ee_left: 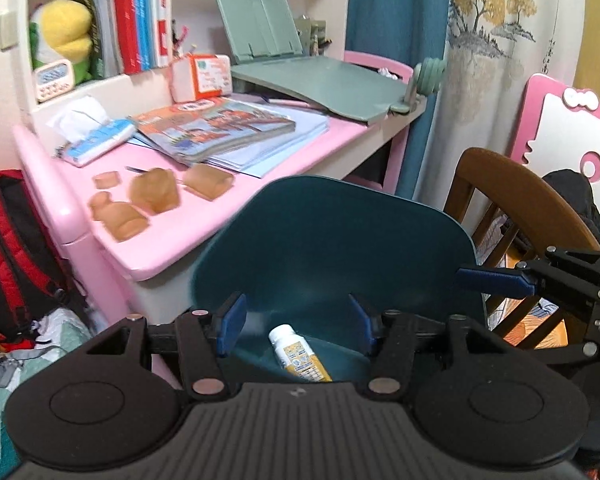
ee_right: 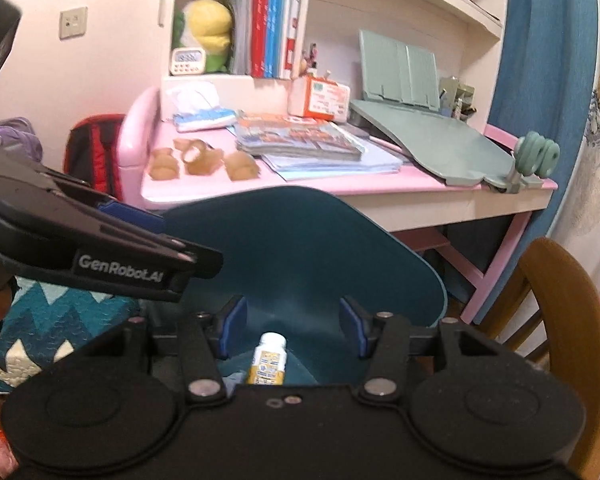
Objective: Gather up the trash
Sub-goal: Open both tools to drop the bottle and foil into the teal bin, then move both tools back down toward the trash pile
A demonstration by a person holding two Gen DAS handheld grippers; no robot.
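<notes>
Trash here = small white bottle w/ yellow label [ee_left: 299, 354], lying inside a dark teal bin [ee_left: 340, 240] just below both grippers. Left gripper [ee_left: 298, 322] hangs over the bin mouth, blue pads spread wide, nothing between them; bottle sits lower, btwn the pads in view but not touched. Right gripper [ee_right: 294, 324] same story: pads wide apart, empty, bottle [ee_right: 269, 358] below, cap pointing away from camera. In left wrist view the right gripper's blue fingertip [ee_left: 496, 280] sits at the bin's right rim; can't tell if touching. More trash on the pink bench [ee_left: 180, 232] behind the bin: four crumpled brown wrappers [ee_left: 154, 190] grouped near its front edge, blurred. Also on bench: tissue pack [ee_left: 96, 140], stack of books [ee_left: 216, 132], green bookstand [ee_left: 316, 84]. Wooden chair [ee_right: 556, 320] at right.
</notes>
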